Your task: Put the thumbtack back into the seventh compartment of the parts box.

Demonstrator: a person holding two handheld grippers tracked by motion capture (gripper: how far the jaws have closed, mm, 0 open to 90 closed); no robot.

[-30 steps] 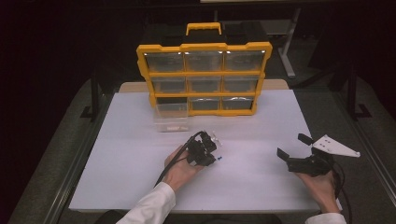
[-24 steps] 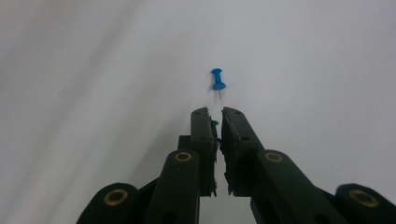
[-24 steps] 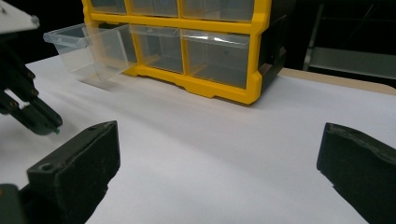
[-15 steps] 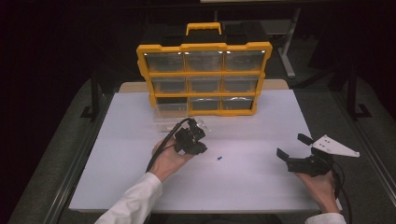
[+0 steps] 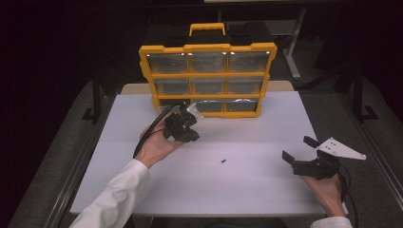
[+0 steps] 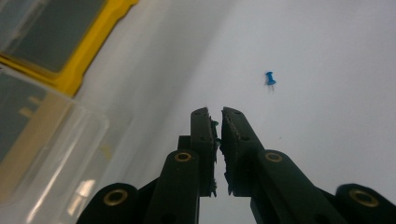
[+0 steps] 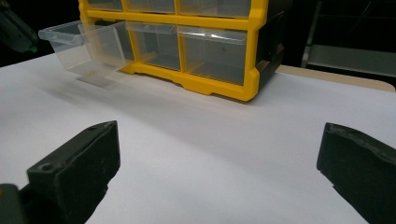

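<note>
My left gripper hangs above the white table, just in front of a clear drawer pulled out of the yellow organizer. Its jaws are shut on a small green pin, of which little shows between the pads. A blue pushpin lies loose on the table, to the right of that gripper. My right gripper rests low at the table's right side, open, with nothing between its jaws. The pulled-out drawer and the left gripper also appear in the right gripper view.
The yellow organizer stands upright at the back of the table, with clear drawers in three rows. Dark floor and table legs surround the table. A white sleeve comes in from the lower left.
My left gripper has risen and moved left and back, away from the blue pushpin and toward the pulled-out drawer. The right gripper has stayed where it was.
</note>
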